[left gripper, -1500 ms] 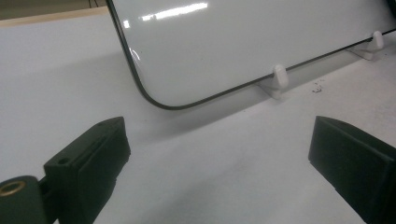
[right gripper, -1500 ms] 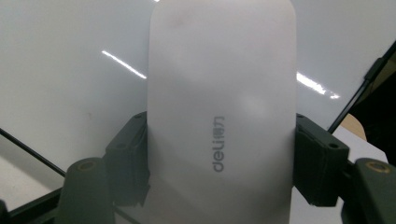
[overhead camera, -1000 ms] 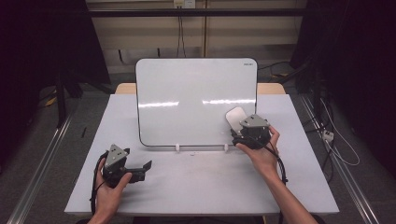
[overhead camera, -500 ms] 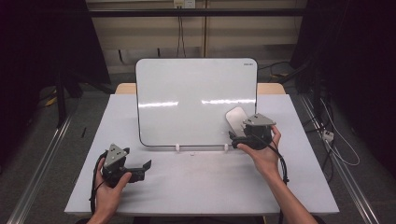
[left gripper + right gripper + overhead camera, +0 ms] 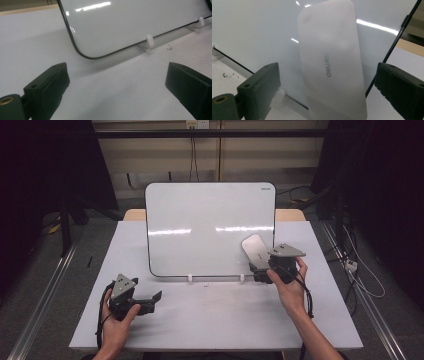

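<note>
A whiteboard (image 5: 200, 230) stands upright on white feet across the back of the table. A pale grey eraser (image 5: 254, 250) clings to its lower right part, tilted; the right gripper view shows its printed face (image 5: 329, 50). My right gripper (image 5: 257, 269) points at it. Its jaws have just been opening and now stand wide on either side of the eraser (image 5: 329, 85) without touching it. My left gripper (image 5: 156, 299) rests low at the table's front left, open with nothing between its jaws (image 5: 117, 85), aimed at the board's lower left corner (image 5: 82, 53).
The white table (image 5: 220, 320) has bare surface in front of the board. Two small white feet (image 5: 149, 41) hold the board's lower edge. Dark specks (image 5: 170, 46) lie on the table near them. Cables trail on the floor to the right (image 5: 360, 275).
The right hand has edged slightly to the right and the eraser stays on the board by itself. The left hand has not moved.
</note>
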The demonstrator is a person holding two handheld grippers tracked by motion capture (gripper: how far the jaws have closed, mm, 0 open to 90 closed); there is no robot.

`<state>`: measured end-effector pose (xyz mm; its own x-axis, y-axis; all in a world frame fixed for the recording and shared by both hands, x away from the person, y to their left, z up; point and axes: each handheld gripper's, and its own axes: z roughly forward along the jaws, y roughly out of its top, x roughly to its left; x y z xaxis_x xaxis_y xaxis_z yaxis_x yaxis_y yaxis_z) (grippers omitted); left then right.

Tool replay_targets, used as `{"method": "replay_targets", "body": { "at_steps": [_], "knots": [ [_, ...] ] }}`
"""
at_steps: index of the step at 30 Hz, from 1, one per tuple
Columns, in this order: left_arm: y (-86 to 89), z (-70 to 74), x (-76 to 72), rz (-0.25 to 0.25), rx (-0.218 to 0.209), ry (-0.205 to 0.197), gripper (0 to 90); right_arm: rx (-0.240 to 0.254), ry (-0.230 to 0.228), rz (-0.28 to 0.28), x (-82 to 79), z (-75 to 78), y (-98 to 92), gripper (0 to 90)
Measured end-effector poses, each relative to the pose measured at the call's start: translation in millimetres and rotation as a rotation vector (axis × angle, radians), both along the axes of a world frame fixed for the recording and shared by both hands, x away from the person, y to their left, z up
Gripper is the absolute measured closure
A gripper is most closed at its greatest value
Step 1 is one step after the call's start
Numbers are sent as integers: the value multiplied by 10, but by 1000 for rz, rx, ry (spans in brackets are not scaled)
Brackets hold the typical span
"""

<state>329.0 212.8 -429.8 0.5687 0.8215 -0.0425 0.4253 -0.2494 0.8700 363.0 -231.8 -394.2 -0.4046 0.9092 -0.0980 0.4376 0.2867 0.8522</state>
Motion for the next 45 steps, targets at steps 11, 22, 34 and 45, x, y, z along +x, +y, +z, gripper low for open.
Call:
{"method": "replay_targets", "body": {
  "at_steps": [11,22,34,45],
  "knots": [
    [32,7,-3,13,-4,-6,48,12,-11,-20,-150,-35,-96,71],
    [41,16,-11,26,-9,-12,47,17,-25,-55,-294,-73,-227,80],
    [41,18,-13,28,-4,-14,47,38,-26,-98,-455,-198,-371,90],
    [47,17,-16,36,-9,-13,47,44,6,-103,-610,-348,-474,97]
  ]
}}
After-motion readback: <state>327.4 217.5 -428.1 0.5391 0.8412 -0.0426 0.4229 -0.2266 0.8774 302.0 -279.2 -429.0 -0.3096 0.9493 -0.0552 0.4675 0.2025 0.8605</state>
